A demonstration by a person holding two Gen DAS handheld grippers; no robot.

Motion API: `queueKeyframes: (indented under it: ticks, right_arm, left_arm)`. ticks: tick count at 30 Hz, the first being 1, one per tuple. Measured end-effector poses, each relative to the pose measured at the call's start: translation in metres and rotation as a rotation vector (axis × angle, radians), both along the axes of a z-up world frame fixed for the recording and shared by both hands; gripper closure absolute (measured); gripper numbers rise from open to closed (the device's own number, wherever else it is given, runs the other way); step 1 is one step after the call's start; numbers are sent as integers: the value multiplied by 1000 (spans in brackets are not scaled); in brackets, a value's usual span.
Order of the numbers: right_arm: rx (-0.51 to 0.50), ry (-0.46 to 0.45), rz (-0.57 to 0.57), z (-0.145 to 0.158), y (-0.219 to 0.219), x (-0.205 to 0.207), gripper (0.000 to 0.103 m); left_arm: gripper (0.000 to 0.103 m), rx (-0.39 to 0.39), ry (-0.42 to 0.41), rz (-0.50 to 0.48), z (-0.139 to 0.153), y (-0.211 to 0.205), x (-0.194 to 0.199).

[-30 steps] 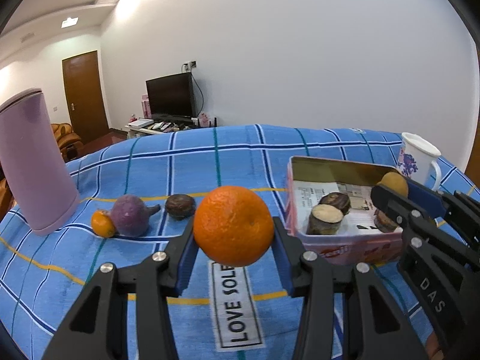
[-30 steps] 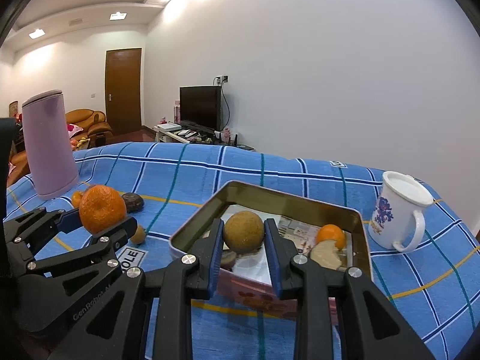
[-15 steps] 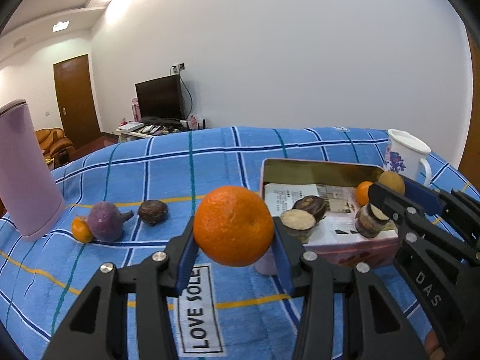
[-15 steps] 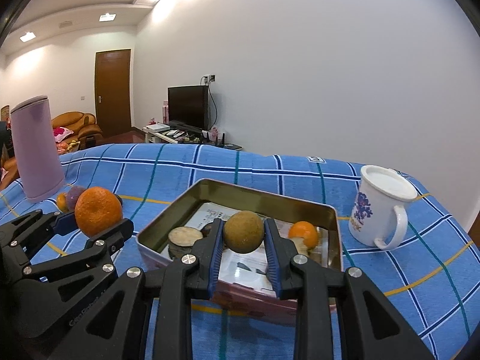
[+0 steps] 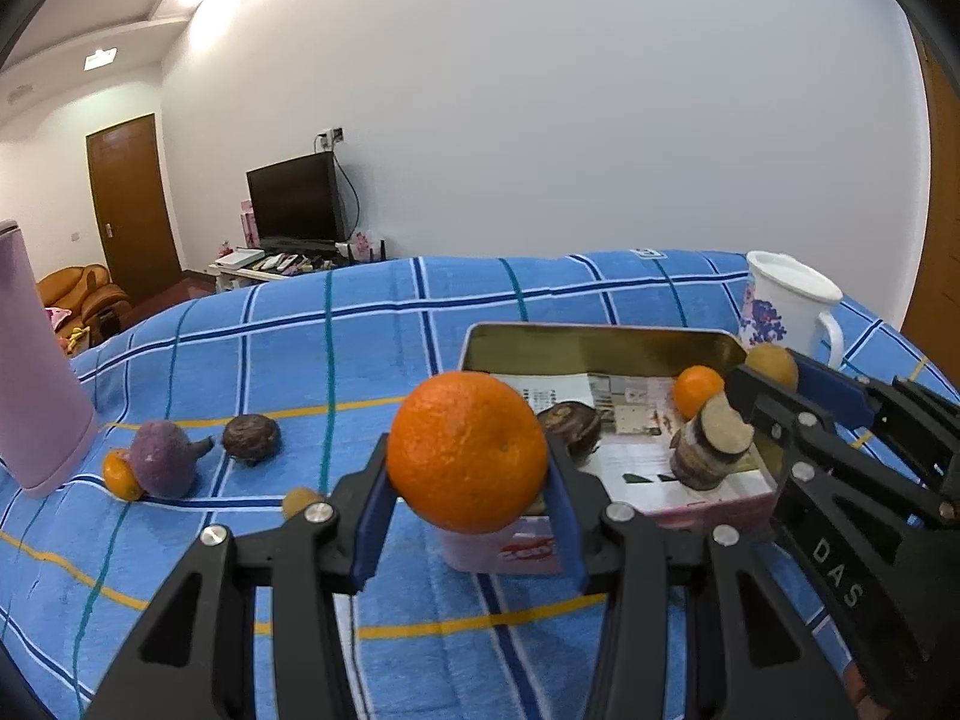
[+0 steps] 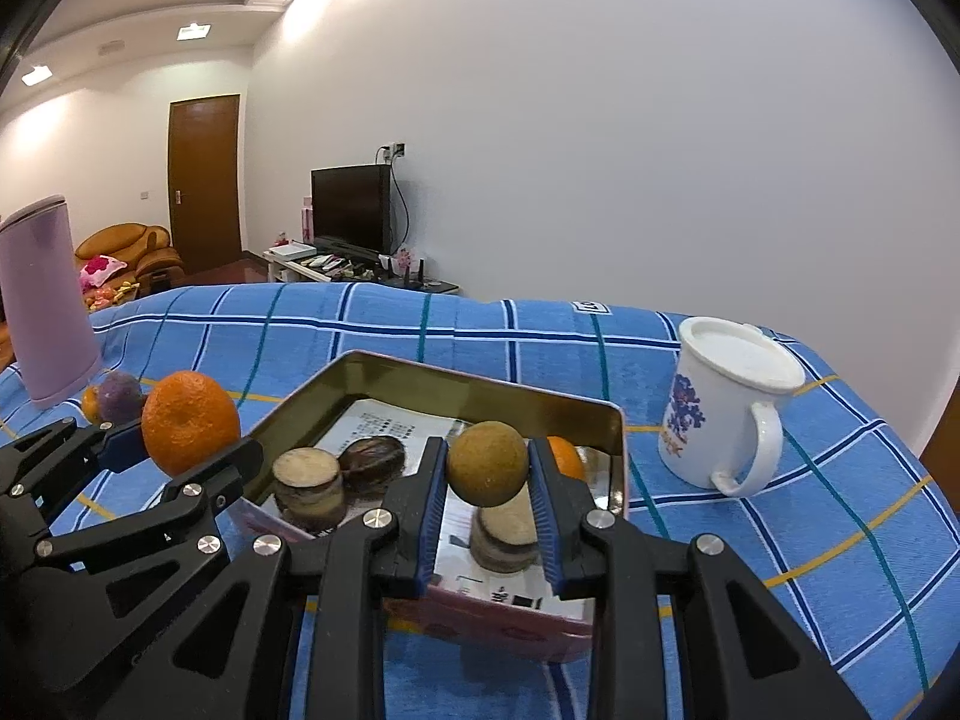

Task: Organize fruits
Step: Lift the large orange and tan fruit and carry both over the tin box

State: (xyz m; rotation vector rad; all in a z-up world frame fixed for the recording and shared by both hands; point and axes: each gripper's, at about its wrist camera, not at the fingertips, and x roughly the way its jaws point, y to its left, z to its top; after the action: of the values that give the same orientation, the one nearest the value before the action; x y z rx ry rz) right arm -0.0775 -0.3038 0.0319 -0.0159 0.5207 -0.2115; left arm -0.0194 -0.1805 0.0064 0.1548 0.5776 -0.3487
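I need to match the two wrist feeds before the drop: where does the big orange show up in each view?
Left wrist view: the big orange sits at centre, clamped in the left gripper, in front of the tin's near left corner.
Right wrist view: the big orange is at the left edge, left of the tin.
Shared landmark: the white mug, to the right of the tin in both.

The cloth over the table [image 5: 384,336] was bright blue, checked with white, navy, teal and yellow lines. A round orange fruit [image 5: 467,451] showed vivid orange between blue pads [image 5: 372,516] on black fingers. The rectangular metal tin [image 6: 456,384] was gold inside, pink outside. The ceramic mug [image 6: 714,414] was white with a purple-blue flower print; the tall cylinder [image 6: 45,300] was pale lilac.
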Motion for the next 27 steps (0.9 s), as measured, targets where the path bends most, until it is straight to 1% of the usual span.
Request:
queueKeyframes:
  ticks: [20,27]
  right_arm:
    - [7,4,-68,0,-31,5,74]
    - [-17,-11,-101,3,-37,7,74]
  left_arm:
    - [55,-26,32,-26,-2,-29,16]
    - [55,-51,51,-41,-2,-33,25]
